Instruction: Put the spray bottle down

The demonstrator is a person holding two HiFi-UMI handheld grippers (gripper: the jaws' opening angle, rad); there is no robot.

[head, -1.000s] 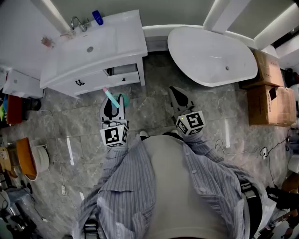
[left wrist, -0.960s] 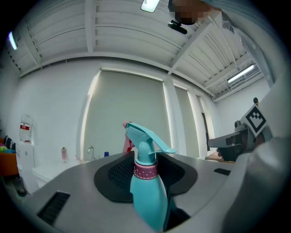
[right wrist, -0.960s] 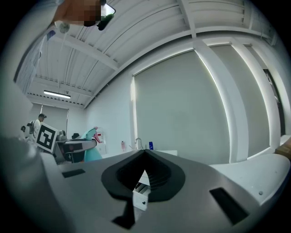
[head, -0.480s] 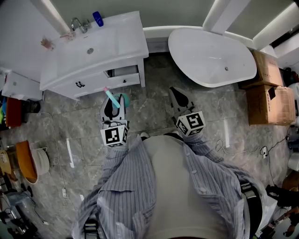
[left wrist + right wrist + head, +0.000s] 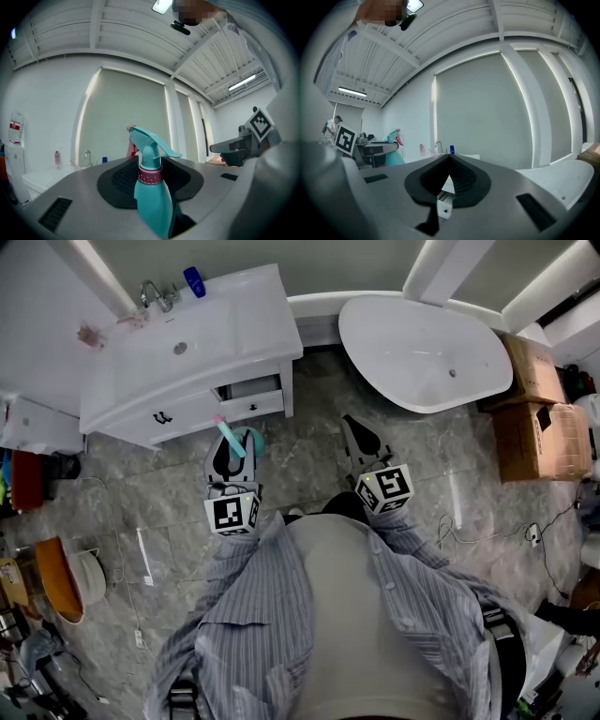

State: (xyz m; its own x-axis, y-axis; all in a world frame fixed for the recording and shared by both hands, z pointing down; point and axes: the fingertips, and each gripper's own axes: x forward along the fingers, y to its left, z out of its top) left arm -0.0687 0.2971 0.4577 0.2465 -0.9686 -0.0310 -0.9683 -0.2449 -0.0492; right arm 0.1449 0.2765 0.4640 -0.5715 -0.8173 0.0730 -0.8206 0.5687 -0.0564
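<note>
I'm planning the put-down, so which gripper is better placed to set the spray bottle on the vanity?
Left. The left gripper grips the teal spray bottle and points at the white vanity; the right gripper is shut, empty, and sits nearer the bathtub.

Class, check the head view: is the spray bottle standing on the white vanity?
No, the teal spray bottle is clamped in the left gripper over the floor, short of the vanity.

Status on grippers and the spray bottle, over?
Left gripper shut on spray bottle, upright, not yet down. Right gripper shut, empty. Vanity ahead, drawer ajar.
</note>
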